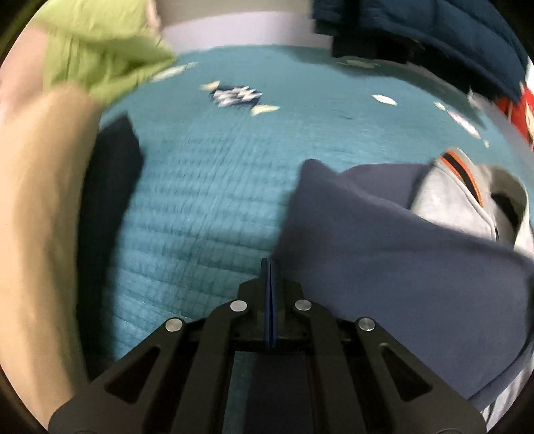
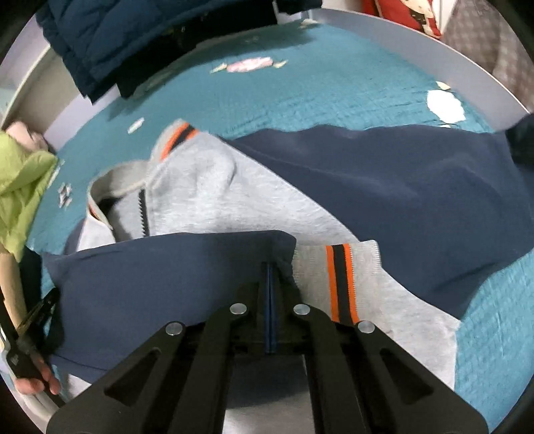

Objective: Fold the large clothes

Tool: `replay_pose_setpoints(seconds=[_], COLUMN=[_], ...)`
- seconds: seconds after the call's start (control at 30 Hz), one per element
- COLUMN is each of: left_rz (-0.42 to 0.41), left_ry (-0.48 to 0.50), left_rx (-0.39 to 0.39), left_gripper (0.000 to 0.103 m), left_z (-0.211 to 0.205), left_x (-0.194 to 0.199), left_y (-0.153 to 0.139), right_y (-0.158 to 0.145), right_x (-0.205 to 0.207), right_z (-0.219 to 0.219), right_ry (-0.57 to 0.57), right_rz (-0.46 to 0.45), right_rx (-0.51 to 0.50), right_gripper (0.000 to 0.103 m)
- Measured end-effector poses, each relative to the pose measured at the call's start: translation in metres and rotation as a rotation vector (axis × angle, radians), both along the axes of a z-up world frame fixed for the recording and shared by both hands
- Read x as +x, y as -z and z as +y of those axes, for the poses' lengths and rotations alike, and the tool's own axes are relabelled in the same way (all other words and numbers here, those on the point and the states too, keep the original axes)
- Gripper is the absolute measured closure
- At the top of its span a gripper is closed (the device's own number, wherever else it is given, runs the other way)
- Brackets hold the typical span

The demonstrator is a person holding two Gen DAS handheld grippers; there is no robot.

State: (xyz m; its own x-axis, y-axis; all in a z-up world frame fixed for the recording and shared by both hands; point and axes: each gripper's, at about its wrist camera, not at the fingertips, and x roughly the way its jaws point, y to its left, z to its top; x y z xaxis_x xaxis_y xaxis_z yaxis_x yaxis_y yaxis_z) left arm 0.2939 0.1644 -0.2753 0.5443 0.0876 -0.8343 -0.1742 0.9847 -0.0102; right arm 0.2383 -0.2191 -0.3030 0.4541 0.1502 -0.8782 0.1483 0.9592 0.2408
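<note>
A grey zip jacket [image 2: 207, 200] with navy sleeves and orange-striped cuffs lies on the teal bedcover [image 2: 300, 86]. A navy flap [image 2: 160, 283] of it is folded over the grey front, stretched between my two grippers. My right gripper [image 2: 271, 267] is shut on the flap's right corner, beside a striped cuff [image 2: 340, 280]. My left gripper [image 1: 270, 267] is shut on the flap's other end, where the navy cloth [image 1: 383, 267] runs off to the right. The left gripper [image 2: 50, 300] also shows at the right wrist view's left edge, with a person's hand on it.
A green garment [image 1: 100, 50] and a beige cloth [image 1: 36, 233] lie at the left, with a dark item [image 1: 113, 187] beside them. A dark blue padded jacket [image 2: 100, 40] hangs at the back. A red cushion [image 2: 407, 13] sits beyond the white bed rim [image 2: 434, 50].
</note>
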Motion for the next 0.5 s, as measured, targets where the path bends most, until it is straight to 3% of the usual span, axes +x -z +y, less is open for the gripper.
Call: replay_pose_setpoints(seconds=[0.17, 0.3, 0.5], left_rz=[-0.005, 0.029, -0.041], left_ry=[0.024, 0.02, 0.097], left_rx=[0.058, 0.065, 0.03], left_gripper=[0.101, 0.101, 0.1], left_z=[-0.007, -0.007, -0.02], left_x=[0.0, 0.0, -0.006], left_y=[0.001, -0.006, -0.045], right_y=[0.002, -0.011, -0.056], right_x=[0.003, 0.002, -0.011], right_z=[0.005, -0.003, -0.011], right_ry=[-0.002, -0.004, -0.011], right_rz=[-0.009, 0.007, -0.126], right_rx=[-0.038, 0.028, 0.085], right_gripper=[0.103, 0.102, 0.097])
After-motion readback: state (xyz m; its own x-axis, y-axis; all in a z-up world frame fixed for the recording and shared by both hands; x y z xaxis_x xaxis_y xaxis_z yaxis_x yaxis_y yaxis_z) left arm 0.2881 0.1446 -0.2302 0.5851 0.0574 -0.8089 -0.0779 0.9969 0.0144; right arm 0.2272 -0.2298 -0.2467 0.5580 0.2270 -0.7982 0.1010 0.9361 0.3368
